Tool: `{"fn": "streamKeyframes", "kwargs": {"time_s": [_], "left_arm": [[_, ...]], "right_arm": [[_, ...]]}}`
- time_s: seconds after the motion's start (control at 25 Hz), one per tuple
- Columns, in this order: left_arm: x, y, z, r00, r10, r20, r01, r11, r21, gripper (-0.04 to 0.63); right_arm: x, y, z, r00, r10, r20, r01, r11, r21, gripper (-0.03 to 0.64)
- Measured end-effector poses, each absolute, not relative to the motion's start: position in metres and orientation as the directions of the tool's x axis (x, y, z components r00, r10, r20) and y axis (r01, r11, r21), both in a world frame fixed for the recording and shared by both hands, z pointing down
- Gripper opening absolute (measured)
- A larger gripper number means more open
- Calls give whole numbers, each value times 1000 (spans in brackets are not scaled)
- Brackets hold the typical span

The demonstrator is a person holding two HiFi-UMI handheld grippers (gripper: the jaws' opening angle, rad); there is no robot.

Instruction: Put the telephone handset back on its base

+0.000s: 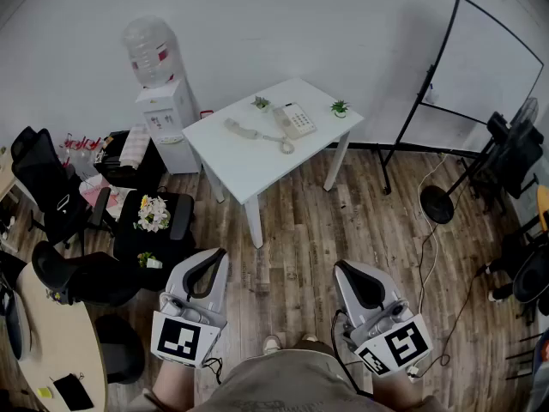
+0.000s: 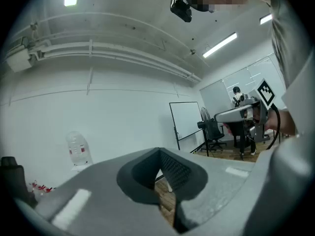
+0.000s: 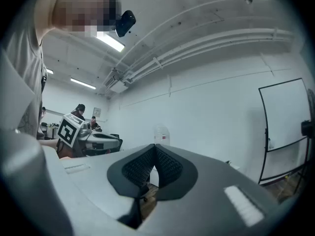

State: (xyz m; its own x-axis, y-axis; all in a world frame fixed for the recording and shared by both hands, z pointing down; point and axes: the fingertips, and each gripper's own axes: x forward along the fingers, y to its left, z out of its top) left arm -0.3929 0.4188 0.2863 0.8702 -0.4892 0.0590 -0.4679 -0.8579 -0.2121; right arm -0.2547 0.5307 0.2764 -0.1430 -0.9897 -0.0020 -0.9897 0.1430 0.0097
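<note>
Handset lies on the table just left of its base, well apart from both grippers. It is probably light, stiff, smooth plastic (cord trailing), so take the narrow middle. Left gripper and right gripper are closed and empty.

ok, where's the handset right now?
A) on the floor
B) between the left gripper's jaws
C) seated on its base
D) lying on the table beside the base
D: in the head view the handset lies flat on the white table, beside the telephone base and not seated on it.
</note>
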Motion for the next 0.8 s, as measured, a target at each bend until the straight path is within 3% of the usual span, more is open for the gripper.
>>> {"fn": "streamKeyframes", "kwargs": {"time_s": [0.6,0.72,0.76,0.8], "left_arm": [[-404,412,291,853,-516,82,-496,-849,-179,1],[-409,412,289,854,-516,70,-500,-849,-169,2],[-410,411,289,855,-514,69,-498,-851,-167,2],[-411,411,290,856,-511,73,-495,-853,-165,0]], "right_arm": [[-256,526,278,-143,-990,-21,-989,143,-22,28],[-251,527,274,-78,-996,-49,-997,79,-19,29],[-247,528,273,-47,-997,-61,-999,48,-22,65],[-243,529,272,-19,-998,-67,-999,21,-26,156]]}}
